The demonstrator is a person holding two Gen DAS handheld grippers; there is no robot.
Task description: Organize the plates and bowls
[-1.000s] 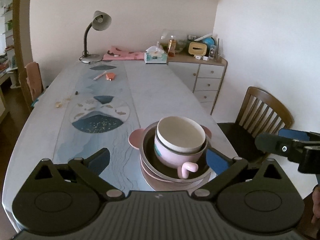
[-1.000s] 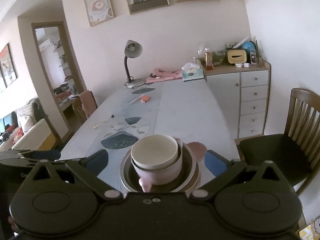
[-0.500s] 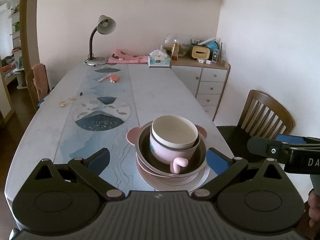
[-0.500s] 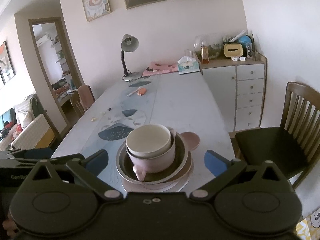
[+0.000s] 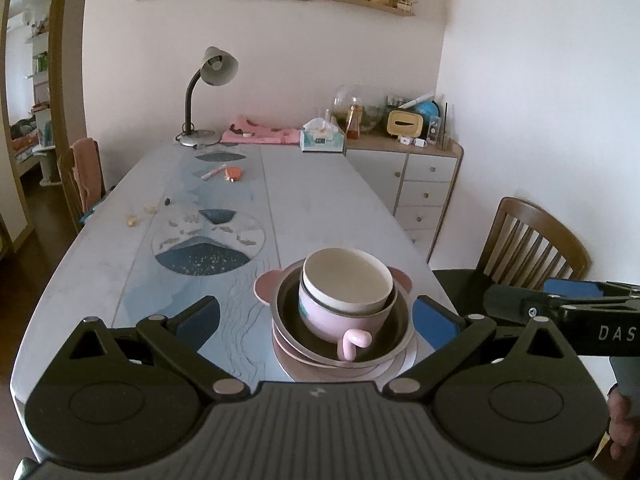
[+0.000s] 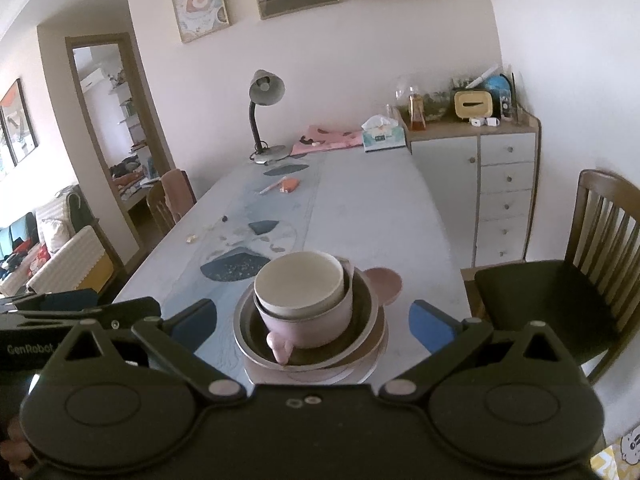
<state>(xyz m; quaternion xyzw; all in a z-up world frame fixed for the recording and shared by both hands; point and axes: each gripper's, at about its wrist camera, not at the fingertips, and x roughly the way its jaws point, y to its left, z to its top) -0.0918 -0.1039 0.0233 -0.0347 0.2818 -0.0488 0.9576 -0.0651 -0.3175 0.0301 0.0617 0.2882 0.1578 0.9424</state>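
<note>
The table stretches ahead of both grippers, and the single stack of dishes sits at its near end, just past the fingertips and centred between them in each wrist view. From the bottom up the stack counts one flat pink plate, one pink dish with round ears, one dark metal-rimmed bowl, one pink handled cup and one cream bowl nested in the cup. The cup's handle points back toward the grippers. The left gripper has its blue-padded fingers spread wide, one to each side of the stack, touching nothing. The right gripper is likewise spread wide and empty, its fingers flanking the stack without contact.
</note>
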